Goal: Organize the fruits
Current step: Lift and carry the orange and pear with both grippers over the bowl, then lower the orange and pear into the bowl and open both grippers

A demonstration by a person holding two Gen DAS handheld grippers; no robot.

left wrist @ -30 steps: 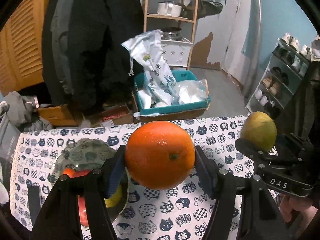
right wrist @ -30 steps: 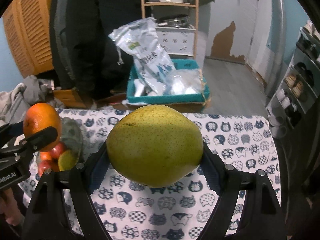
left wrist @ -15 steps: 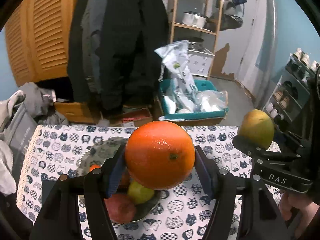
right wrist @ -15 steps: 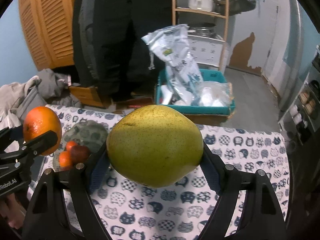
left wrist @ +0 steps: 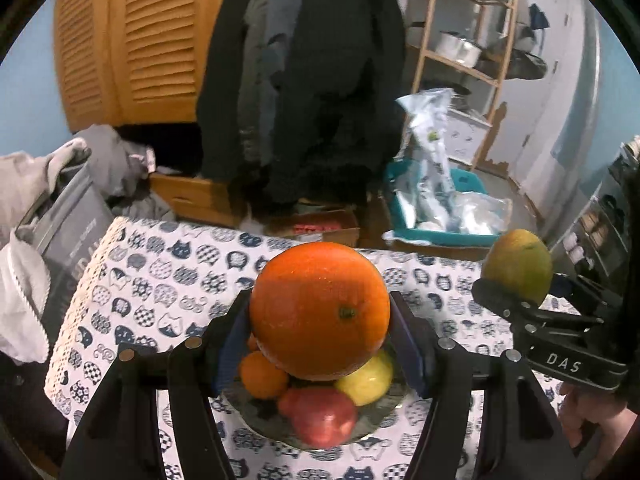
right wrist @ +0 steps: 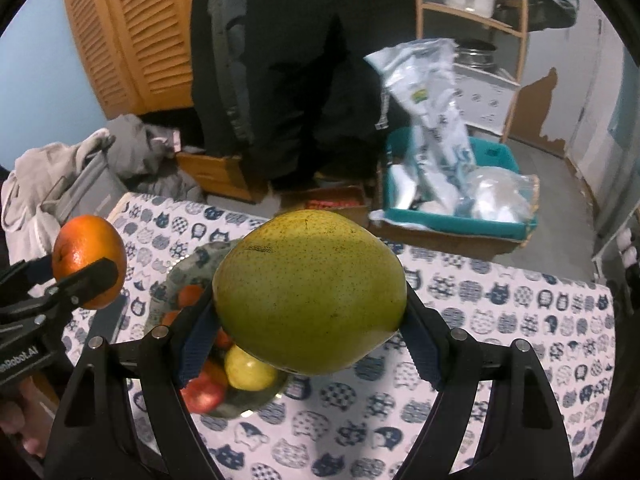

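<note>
The left tongs (left wrist: 320, 312), closed on 1 orange (left wrist: 319, 310), hung right above the bowl (left wrist: 256, 416) of 4 fruits near the counter's (left wrist: 160, 272) left edge, nearer than the right tongs (right wrist: 310, 296), which gripped 1 green pear (right wrist: 310, 294) beside it.

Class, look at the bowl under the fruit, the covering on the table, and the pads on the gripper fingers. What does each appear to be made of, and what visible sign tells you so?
Bowl: probably glass or glazed ceramic; its rim is glossy and reflective.
Table covering: looks like printed cloth or oilcloth, matte, with a repeating cat pattern.
Finger pads: dull blue, likely rubber or foam.
</note>
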